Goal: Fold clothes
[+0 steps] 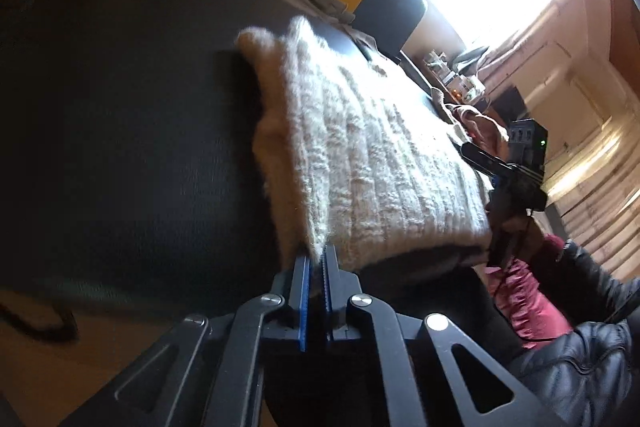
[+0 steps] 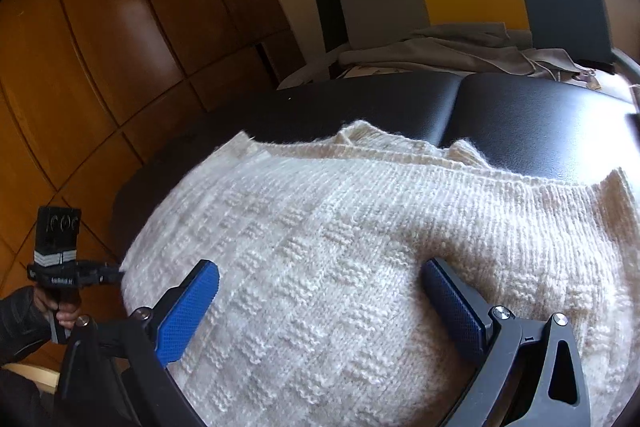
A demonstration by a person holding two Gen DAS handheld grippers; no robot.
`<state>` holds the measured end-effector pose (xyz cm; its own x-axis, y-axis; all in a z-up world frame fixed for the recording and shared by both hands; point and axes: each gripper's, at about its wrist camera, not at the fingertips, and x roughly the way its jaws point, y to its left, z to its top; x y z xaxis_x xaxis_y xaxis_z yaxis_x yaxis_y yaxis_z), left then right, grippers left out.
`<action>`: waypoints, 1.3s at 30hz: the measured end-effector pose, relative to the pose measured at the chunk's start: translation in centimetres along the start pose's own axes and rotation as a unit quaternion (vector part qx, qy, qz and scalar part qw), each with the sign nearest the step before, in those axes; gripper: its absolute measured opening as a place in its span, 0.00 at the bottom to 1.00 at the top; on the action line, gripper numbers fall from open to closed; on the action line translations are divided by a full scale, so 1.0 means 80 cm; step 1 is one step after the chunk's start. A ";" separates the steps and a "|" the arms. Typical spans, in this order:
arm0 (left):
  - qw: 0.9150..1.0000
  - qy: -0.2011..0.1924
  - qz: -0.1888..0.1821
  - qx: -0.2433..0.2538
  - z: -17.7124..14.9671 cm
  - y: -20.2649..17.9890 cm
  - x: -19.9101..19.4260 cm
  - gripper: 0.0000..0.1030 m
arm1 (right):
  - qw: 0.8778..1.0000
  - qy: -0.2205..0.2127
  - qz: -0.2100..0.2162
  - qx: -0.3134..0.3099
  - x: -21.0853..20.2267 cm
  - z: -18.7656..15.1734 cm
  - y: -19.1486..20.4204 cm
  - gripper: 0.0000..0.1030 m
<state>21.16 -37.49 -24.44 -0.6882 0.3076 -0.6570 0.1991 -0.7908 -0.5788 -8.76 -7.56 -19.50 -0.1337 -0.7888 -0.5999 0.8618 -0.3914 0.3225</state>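
Sweater (image 2: 340, 267) is lying on the black surface (image 1: 120, 131); we are pinching its near edge in our left tool (image 1: 316, 267); our right tool (image 2: 320, 291), spread wide, is hovering over the knit's middle.

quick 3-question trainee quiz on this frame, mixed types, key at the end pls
1. True or false: the left gripper is shut on an edge of the cream sweater.
2. How do the jaws of the right gripper stand?
A. clamped on the sweater
B. spread open over the sweater
C. clamped on the grey cloth
3. Fill in: the sweater lies on a ______ padded surface.

Key: 1 true; 2 B; 3 black
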 end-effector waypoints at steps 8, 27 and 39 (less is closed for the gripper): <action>0.999 -0.016 0.041 -0.015 0.011 -0.015 -0.035 0.13 | 1.000 0.009 0.000 -0.019 0.003 -0.001 0.006 1.00; 0.985 0.056 0.083 0.143 0.292 -0.193 0.179 0.25 | 0.998 -0.011 -0.059 0.034 -0.011 0.075 -0.027 1.00; 0.964 0.161 0.174 0.122 0.307 -0.179 0.298 0.22 | 0.992 0.043 -0.106 0.058 0.054 0.110 -0.081 0.99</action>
<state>-15.24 -31.86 -19.98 -0.3499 0.1185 -0.9292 0.1819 -0.9645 -0.1915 -19.20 -12.61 -17.73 -0.2600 -0.6418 -0.7214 0.7556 -0.6004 0.2618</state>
